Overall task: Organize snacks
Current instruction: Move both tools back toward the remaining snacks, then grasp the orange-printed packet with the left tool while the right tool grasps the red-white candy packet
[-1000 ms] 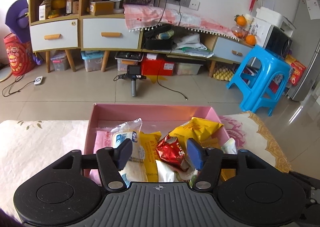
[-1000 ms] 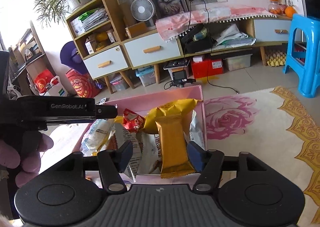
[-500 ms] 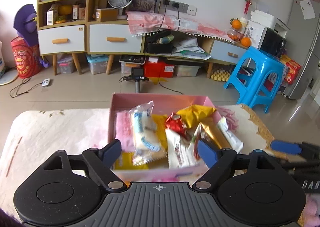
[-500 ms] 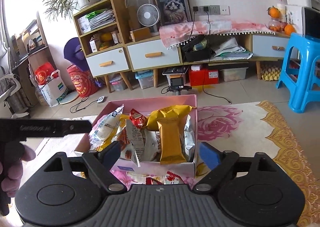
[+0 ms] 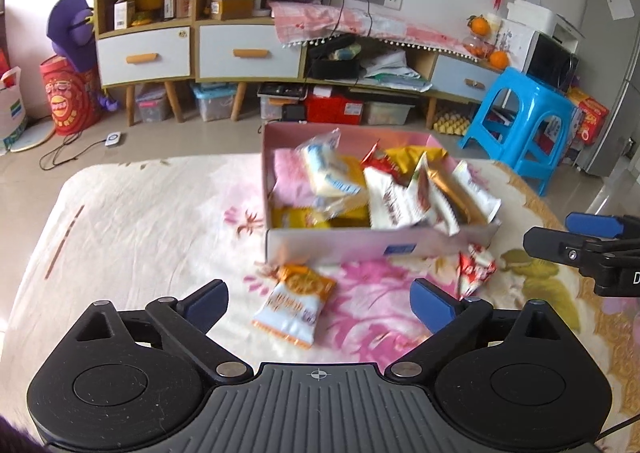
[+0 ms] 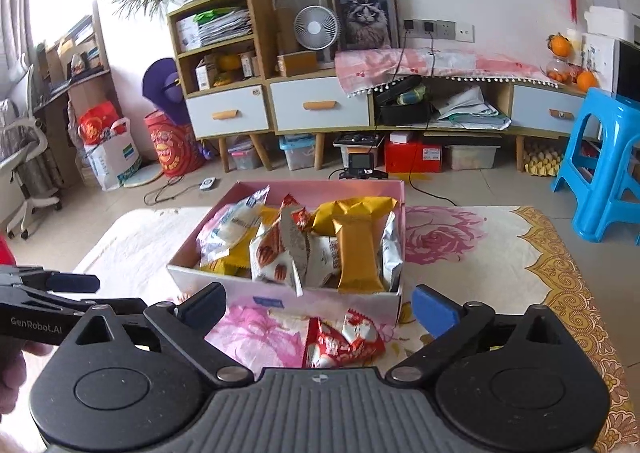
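A pink box (image 5: pixel 372 247) (image 6: pixel 280 295) full of snack packets stands on the flowered table cover. An orange-and-white snack packet (image 5: pixel 294 303) lies in front of it, between the fingers of my open left gripper (image 5: pixel 318 303). A red-and-white snack packet (image 6: pixel 342 341) (image 5: pixel 476 271) lies in front of the box's right end, just ahead of my open right gripper (image 6: pixel 318 307). A gold bar packet (image 6: pixel 356 253) leans on top inside the box. Both grippers are empty and held back from the box.
The table's far edge runs just behind the box. Beyond are a tiled floor, a low cabinet with drawers (image 6: pixel 320 105) and a blue plastic stool (image 5: pixel 528 125) (image 6: pixel 600 169). The right gripper shows in the left view (image 5: pixel 588 241); the left one in the right view (image 6: pixel 48 293).
Both grippers pulled back from the box and opened wider. The two loose packets in front of the box have come into view.
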A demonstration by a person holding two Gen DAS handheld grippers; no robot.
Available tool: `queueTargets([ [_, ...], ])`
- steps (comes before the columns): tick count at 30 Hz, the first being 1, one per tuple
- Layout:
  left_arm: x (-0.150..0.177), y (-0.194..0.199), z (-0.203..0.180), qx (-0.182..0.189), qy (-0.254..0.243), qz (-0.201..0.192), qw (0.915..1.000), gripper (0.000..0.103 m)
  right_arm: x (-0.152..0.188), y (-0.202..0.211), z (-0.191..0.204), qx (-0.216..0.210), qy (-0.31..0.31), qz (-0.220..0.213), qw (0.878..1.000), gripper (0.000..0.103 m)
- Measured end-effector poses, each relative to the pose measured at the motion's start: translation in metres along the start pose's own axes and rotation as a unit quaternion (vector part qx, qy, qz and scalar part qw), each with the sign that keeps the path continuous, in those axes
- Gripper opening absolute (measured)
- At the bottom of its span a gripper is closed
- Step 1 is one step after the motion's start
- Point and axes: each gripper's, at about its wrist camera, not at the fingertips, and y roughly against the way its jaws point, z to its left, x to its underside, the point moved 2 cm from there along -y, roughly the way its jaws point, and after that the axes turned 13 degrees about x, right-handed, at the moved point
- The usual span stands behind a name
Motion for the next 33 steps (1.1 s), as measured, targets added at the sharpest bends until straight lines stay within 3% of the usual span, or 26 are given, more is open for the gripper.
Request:
queueTargets([
  [9, 0.030, -0.021, 0.017, -0.005, -0.054, -0.005, 0.9985, 0.099, 0.031, -0.014, 0.014, 0.021, 0.074, 0.008, 0.997, 0.092],
  [28, 0.037, -0.066, 0.040, 0.026, -0.060, -0.002, 0.9979, 0.096, 0.054, -0.077, 0.004, 0.024, 0.057, 0.053, 0.997, 0.091],
  [33, 0.036, -0.067, 0.038, 0.024, -0.069, -0.007, 0.9973, 0.080, 0.052, -0.084, 0.004, 0.021, 0.051, 0.055, 0.997, 0.084],
])
